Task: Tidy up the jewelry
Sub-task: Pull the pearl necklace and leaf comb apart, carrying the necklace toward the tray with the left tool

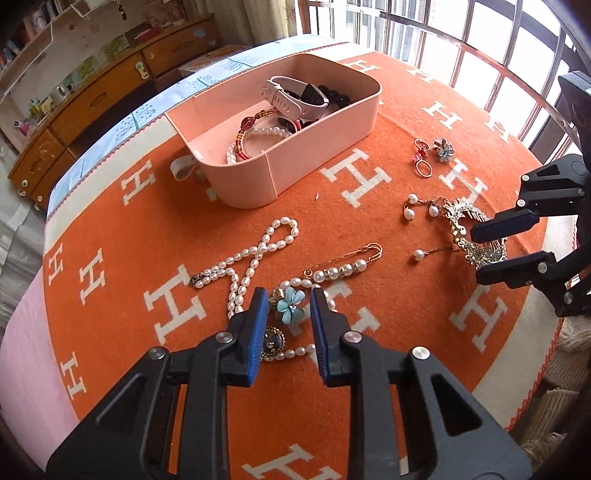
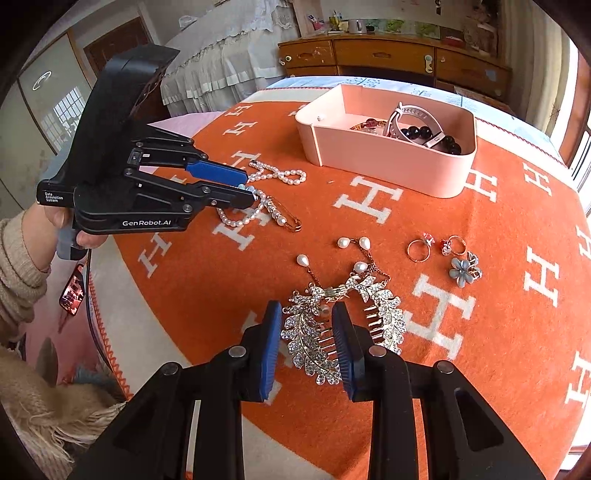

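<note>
A long wooden dresser (image 2: 391, 55) with drawers stands against the far wall, past the far edge of the surface. Its top carries small clutter, a white mug (image 2: 355, 25) among it. Above it, in the left wrist view, hangs a pale shelf unit (image 1: 55, 33) with books at its left end. A large window with a metal grille (image 1: 480, 62) runs along the surface's right side and lets in bright daylight. White lace-trimmed curtains (image 2: 221, 66) hang at the far left, beside a dark wooden door (image 2: 118, 40). The wall above the dresser is pale.
</note>
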### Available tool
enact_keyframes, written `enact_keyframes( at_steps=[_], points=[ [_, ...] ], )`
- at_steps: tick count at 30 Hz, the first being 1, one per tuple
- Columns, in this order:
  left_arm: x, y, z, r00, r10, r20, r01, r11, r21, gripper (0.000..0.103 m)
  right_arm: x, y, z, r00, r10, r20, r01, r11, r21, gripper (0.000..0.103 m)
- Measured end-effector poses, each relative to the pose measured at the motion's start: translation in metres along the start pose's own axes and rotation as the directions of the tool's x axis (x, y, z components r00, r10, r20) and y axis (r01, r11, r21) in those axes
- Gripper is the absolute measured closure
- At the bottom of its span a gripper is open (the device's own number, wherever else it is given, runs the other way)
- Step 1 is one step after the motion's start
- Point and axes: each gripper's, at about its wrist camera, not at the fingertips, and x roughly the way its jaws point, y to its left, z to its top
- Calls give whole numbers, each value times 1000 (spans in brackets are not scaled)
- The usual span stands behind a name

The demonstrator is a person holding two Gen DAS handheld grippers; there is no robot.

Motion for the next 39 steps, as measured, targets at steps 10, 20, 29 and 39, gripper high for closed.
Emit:
enact_keyframes(
  at_steps=[10,20,29,39],
  points=[
    [5,1,-3,1000,17,1,-17,999,-29,86,0,2,-2,1000,-5,4,5,1000,2,75],
    [-1,6,-8,1000,-2,-6,2,998,-65,87,-4,4,-2,1000,-6,11,6,1000,7,76],
    [-16,5,-3,999,12,44,-8,996,-92,87,-16,6,1,999,-11,49,10,1000,25,77],
    [-44,7,54,994,24,109,-8,989,-149,87,-62,-23,59,983,-2,186,-21,993,119,77]
  ],
)
